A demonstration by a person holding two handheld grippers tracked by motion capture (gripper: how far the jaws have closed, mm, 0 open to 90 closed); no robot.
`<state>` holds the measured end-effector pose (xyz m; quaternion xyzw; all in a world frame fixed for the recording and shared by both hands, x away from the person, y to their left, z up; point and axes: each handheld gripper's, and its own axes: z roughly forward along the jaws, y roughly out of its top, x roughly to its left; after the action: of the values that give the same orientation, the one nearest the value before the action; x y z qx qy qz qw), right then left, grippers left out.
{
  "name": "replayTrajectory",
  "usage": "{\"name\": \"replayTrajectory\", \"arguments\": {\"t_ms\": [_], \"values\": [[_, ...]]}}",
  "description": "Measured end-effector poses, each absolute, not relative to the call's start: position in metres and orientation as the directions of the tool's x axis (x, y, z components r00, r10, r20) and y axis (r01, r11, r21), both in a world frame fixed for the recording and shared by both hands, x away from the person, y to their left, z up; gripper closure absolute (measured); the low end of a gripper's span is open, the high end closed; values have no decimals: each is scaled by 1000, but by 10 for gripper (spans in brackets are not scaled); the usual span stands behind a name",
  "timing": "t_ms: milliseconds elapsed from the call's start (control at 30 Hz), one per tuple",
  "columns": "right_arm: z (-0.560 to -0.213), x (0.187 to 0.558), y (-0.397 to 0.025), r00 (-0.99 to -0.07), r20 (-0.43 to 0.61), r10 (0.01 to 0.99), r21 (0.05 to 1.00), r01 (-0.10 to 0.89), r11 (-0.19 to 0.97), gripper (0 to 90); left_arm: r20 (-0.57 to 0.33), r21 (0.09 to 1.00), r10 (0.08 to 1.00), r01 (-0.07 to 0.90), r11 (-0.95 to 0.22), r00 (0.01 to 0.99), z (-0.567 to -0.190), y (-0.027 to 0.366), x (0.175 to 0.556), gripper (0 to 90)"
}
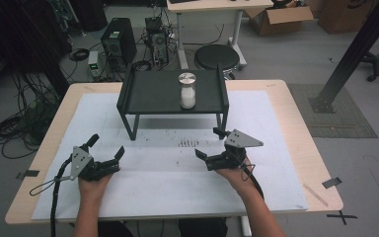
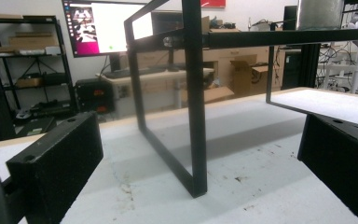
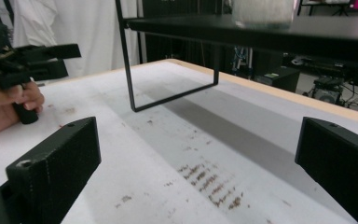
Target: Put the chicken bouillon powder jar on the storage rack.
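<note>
A small glass jar with a metal lid and white contents stands on the right part of a black raised shelf at the table's far middle. My left gripper rests open on the white mat, front left of the shelf, nothing between its jaws. My right gripper is open too, front right of the shelf, jaws apart and empty. In the left gripper view the shelf's leg stands just ahead. The jar's base appears on the shelf in the right gripper view, with the other hand's gripper at left.
A white mat covers the wooden table; dark crumbs lie on it in front of the shelf. Computers, cables and a black stool are on the floor beyond. A black post rises at right.
</note>
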<state>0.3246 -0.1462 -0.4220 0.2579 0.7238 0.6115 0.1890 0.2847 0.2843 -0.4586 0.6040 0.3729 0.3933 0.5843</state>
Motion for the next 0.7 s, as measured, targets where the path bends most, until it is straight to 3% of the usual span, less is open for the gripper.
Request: {"name": "replayTrajectory", "arguments": {"t_ms": [700], "values": [[-454,324,-151,-750,74,658,985,158,69,0,41,999,909,-12,-40,415,-459,284,285,4]]}}
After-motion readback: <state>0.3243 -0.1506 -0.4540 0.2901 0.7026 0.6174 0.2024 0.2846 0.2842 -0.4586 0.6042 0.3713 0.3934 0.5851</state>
